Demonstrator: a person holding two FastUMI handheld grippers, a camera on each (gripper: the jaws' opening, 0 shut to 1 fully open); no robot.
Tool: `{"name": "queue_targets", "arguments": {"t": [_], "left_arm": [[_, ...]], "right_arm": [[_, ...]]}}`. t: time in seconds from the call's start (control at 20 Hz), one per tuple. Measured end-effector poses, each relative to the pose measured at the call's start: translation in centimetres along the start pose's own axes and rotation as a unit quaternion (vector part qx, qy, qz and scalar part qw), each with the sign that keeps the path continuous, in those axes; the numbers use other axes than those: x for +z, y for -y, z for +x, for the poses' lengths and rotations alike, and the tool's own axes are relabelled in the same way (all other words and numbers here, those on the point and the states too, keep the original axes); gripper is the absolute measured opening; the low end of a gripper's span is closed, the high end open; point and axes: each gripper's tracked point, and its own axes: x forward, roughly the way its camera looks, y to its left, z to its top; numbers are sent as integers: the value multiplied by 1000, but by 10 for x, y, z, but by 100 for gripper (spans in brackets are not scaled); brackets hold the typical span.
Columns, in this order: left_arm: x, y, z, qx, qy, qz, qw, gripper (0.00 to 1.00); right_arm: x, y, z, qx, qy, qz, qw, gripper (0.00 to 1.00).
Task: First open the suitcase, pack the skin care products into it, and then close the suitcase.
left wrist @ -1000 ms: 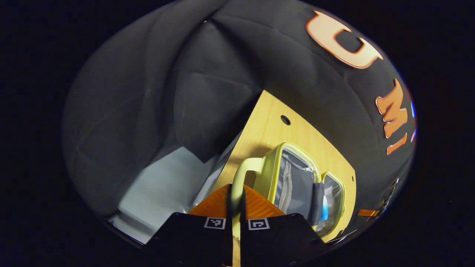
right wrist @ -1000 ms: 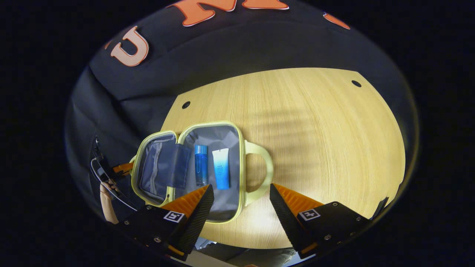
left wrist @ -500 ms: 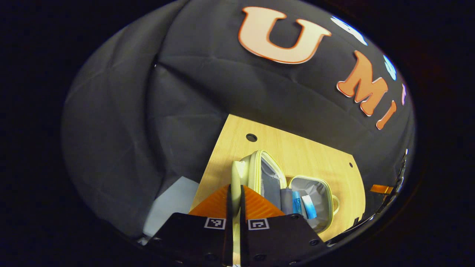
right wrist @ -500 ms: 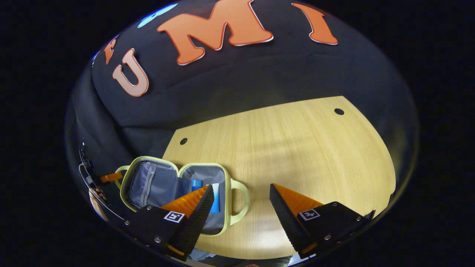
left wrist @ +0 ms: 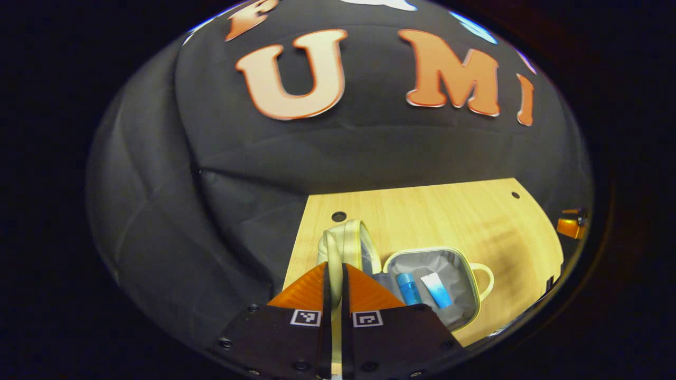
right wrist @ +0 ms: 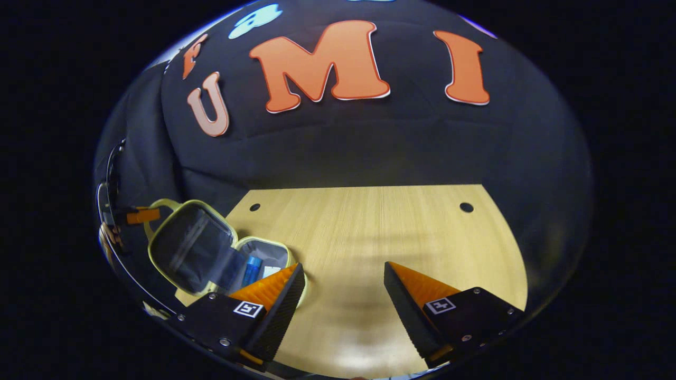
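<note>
Centrally, the pale yellow handle [left wrist: 331, 252] of the yellow zip suitcase's raised lid [left wrist: 353, 244] is clamped between the left gripper [left wrist: 335, 274] fingers; right gripper [right wrist: 343, 277] fingers are spread above the wooden counter [right wrist: 401, 227].

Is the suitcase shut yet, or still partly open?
Partly open: the suitcase's lid stands raised by the left claw, lining and products showing.
</note>
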Motion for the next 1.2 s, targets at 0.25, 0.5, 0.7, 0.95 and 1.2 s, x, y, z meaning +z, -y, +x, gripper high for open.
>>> {"name": "queue_targets", "arguments": {"t": [0.25, 0.5, 0.7, 0.95, 1.2], "left_arm": [[16, 85, -9, 23, -1, 79, 997, 7], [9, 170, 4, -1, -14, 99, 995, 7], [-11, 241, 24, -42, -37, 96, 994, 7], [-63, 327, 53, -113, -105, 58, 986, 8], [-99, 352, 65, -124, -161, 47, 978, 8]], "right_arm": [[4, 51, -28, 6, 18, 8, 1000, 96], [-15, 93, -45, -7, 14, 12, 1000, 96], [-29, 122, -58, -12, 10, 24, 1000, 96], [-48, 152, -70, -28, -4, 36, 999, 96], [-68, 171, -77, -39, -17, 53, 998, 96]]}}
